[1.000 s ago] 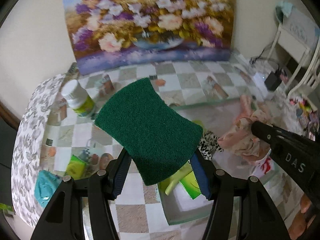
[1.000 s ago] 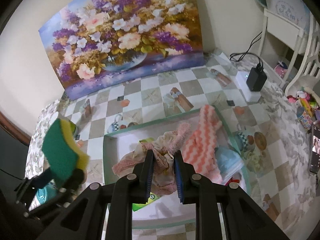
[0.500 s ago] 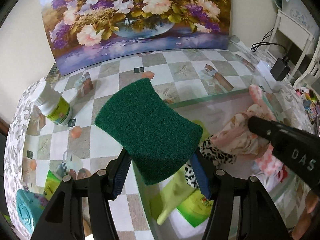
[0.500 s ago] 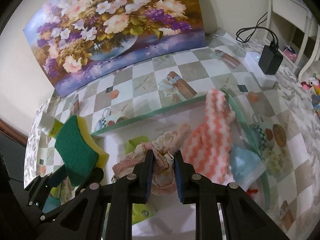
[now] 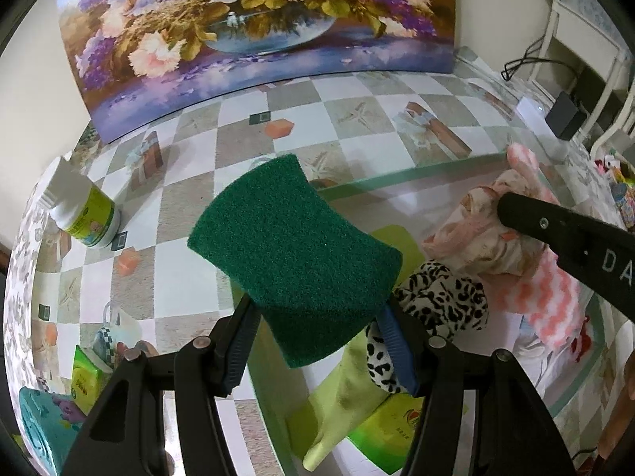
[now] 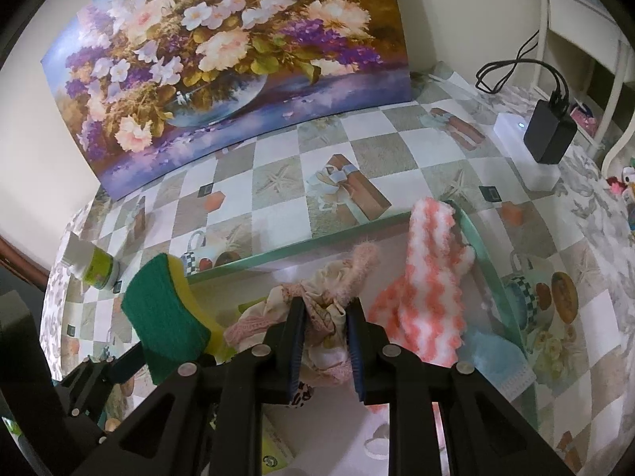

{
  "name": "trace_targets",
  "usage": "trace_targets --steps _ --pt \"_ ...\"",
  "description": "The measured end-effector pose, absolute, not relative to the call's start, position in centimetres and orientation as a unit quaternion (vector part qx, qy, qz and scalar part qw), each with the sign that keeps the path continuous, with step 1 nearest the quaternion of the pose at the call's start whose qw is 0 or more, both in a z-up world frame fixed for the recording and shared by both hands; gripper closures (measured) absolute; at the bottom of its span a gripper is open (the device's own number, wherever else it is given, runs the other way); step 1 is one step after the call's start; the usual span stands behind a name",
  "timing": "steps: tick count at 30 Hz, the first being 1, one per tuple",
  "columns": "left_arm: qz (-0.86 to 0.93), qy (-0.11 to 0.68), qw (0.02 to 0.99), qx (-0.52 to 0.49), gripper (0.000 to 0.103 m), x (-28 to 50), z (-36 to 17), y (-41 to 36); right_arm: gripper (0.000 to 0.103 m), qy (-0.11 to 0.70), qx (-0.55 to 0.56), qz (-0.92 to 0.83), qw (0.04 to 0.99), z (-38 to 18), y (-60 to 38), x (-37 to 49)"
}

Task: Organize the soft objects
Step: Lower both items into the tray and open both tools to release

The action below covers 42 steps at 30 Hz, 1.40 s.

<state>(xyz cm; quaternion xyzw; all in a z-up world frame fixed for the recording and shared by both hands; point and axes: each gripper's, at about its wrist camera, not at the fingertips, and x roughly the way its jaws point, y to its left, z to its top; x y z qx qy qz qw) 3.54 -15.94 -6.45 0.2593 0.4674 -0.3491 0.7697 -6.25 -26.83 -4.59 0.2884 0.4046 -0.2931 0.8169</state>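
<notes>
Gripping the green-and-yellow sponge point(image 5: 293, 261) between its 2 blue pads, my left gripper point(image 5: 317, 341) holds it above the near-left edge of the green-rimmed tray point(image 6: 278, 252). My right gripper point(image 6: 325, 341) is clamped on a cream floral cloth point(image 6: 325, 309) inside that tray, beside the coral-and-white knit cloth point(image 6: 428, 297). Farther back stands the flower painting point(image 6: 238, 59).

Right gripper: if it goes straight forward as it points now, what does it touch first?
The right gripper is already shut on the floral cloth. Beyond that, probably the tray far rim; depth is unclear.
</notes>
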Motion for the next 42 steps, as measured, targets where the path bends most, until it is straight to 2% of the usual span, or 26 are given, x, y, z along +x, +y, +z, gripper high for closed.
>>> trace_targets --steps 9,20,25,27,28,29,42 --pt "-0.352 0.463 0.76 0.29 0.041 2.5 -7.3 -16.7 0.079 0.426 0.299 -0.292 0.802 -6.3 -26.9 -5.9" --pt "-0.346 0.487 0.752 0.281 0.039 2.8 -7.5 -16.6 0.078 0.443 0.304 -0.299 0.789 -7.2 -27.1 -6.2" --pt "-0.35 0.507 0.746 0.253 0.034 3.1 -6.9 -16.3 0.07 0.44 0.295 -0.31 0.789 -6.2 -27.2 -6.4" --pt "-0.35 0.507 0.746 0.252 0.028 3.0 -6.5 -16.3 0.059 0.438 0.291 -0.312 0.791 -5.6 -27.2 -6.5" --pt "-0.35 0.508 0.746 0.252 0.022 3.1 -6.5 -16.3 0.057 0.437 0.289 -0.315 0.791 -5.3 -27.2 -6.5" --pt "-0.351 0.509 0.746 0.25 0.02 3.1 -6.2 -16.3 0.055 0.437 0.287 -0.316 0.792 -5.1 -27.2 -6.5" --pt "-0.367 0.521 0.746 0.196 0.02 3.5 -1.2 -15.1 0.047 0.399 0.252 -0.338 0.814 0.9 -27.1 -7.6"
